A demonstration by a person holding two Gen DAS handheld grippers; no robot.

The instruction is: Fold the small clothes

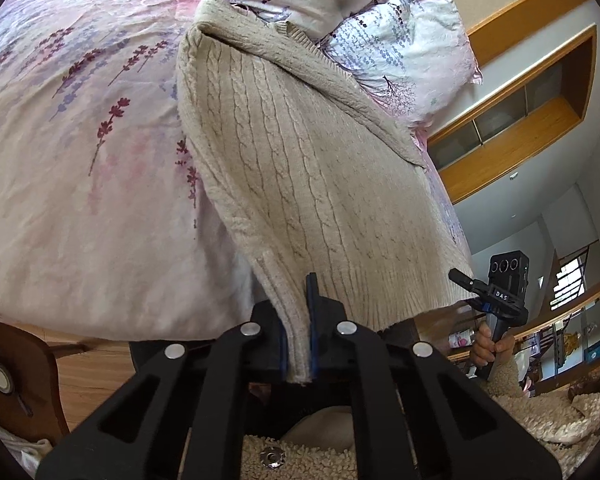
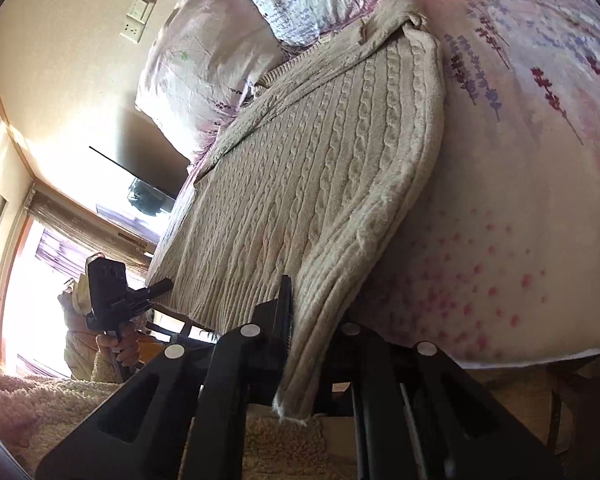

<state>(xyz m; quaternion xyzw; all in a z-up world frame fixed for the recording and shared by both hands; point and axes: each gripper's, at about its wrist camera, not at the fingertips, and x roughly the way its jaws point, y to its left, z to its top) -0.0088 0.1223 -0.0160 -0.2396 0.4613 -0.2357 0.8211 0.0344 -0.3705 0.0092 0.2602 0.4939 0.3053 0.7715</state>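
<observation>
A beige cable-knit sweater [image 1: 300, 160] lies lengthwise on the floral bed cover [image 1: 80, 160], with its ribbed hem at the near edge of the bed. My left gripper [image 1: 298, 312] is shut on the hem's left corner, and knit fills the gap between the blue pads. In the right wrist view the same sweater [image 2: 320, 160] runs down to my right gripper [image 2: 312, 320], which is shut on the hem's right corner; its right finger is hidden by the fabric. Each gripper shows in the other's view, held by a hand: the right gripper [image 1: 496, 300] and the left gripper [image 2: 112, 292].
Two floral pillows [image 1: 400, 40] lie at the head of the bed beyond the sweater's collar. A wooden wall shelf [image 1: 520, 120] is at the right and a wooden chair [image 1: 16, 368] at the lower left. A dark screen [image 2: 148, 160] and a bright window [image 2: 28, 280] stand beside the bed.
</observation>
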